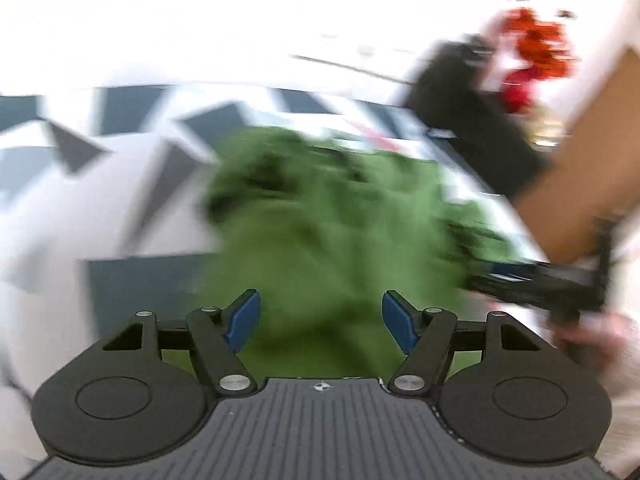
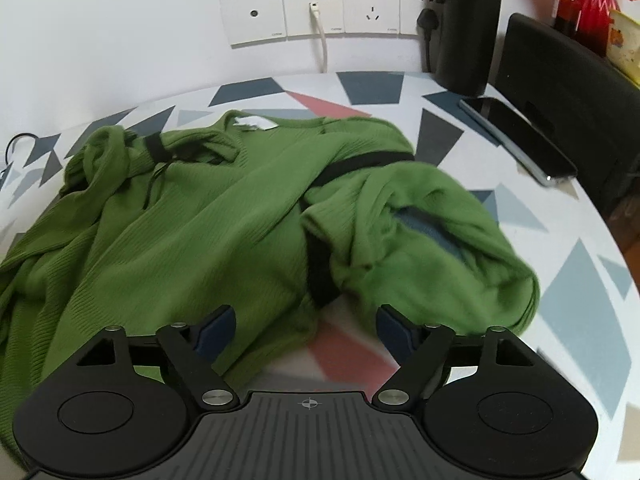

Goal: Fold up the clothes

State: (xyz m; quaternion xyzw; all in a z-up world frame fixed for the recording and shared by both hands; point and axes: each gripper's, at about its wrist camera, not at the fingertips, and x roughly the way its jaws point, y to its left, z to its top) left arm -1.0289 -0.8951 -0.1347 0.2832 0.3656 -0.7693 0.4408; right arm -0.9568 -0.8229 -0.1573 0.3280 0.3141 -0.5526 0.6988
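Both claws stand wide with nothing pinched: the left claw point(image 1: 321, 322) and the right claw point(image 2: 306, 330) hover just above the green ribbed knit garment with black trim point(image 2: 224, 216). It lies rumpled ahead of them on the triangle-patterned surface point(image 2: 576, 304), sleeves bunched; most folding seems left to do.

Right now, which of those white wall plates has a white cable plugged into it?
The second wall plate from the left: a white cable hangs from it. The leftmost plate shows only a small round hole.
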